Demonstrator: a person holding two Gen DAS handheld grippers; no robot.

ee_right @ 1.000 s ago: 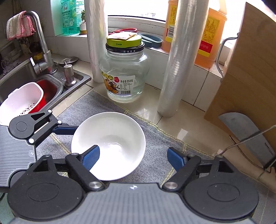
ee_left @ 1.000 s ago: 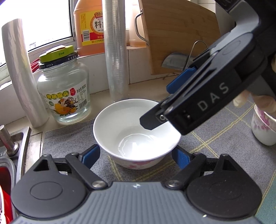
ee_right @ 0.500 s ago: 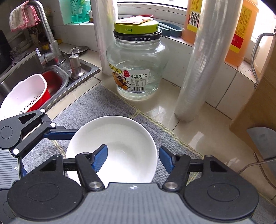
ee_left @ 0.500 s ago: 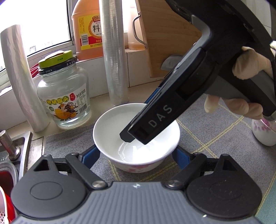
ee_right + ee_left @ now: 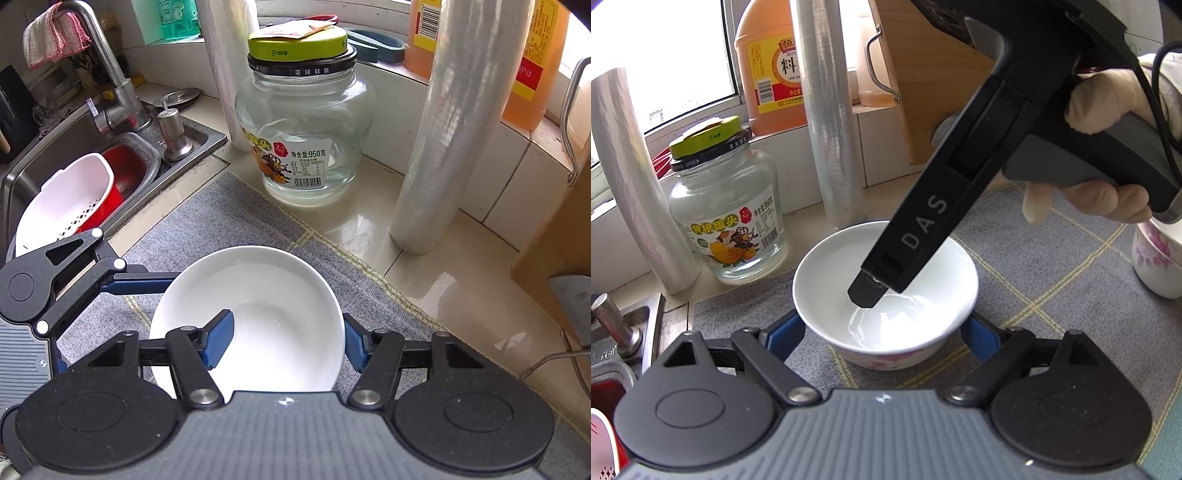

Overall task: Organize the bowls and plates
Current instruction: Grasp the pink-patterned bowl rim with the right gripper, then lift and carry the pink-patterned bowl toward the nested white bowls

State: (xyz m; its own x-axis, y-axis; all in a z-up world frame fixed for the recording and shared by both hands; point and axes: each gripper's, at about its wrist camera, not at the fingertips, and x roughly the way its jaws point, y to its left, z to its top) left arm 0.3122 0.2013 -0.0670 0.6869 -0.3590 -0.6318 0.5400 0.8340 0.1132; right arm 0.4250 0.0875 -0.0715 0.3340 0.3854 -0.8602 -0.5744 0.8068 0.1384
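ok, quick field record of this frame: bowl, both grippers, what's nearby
bowl: white, upright on grey mat
right gripper: closing over bowl's wall, one finger inside, one outside
left gripper: opening, fingers either side of bowl
jar: beyond bowl, lid on
second bowl: floral, at mat's right edge
sink: left of mat

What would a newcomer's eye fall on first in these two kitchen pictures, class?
First, the white bowl on the grey mat, gripped from both sides. The right tool is closing with one finger inside and one outside its rim, while the left tool straddles its base. Behind stands a glass jar with a green lid.
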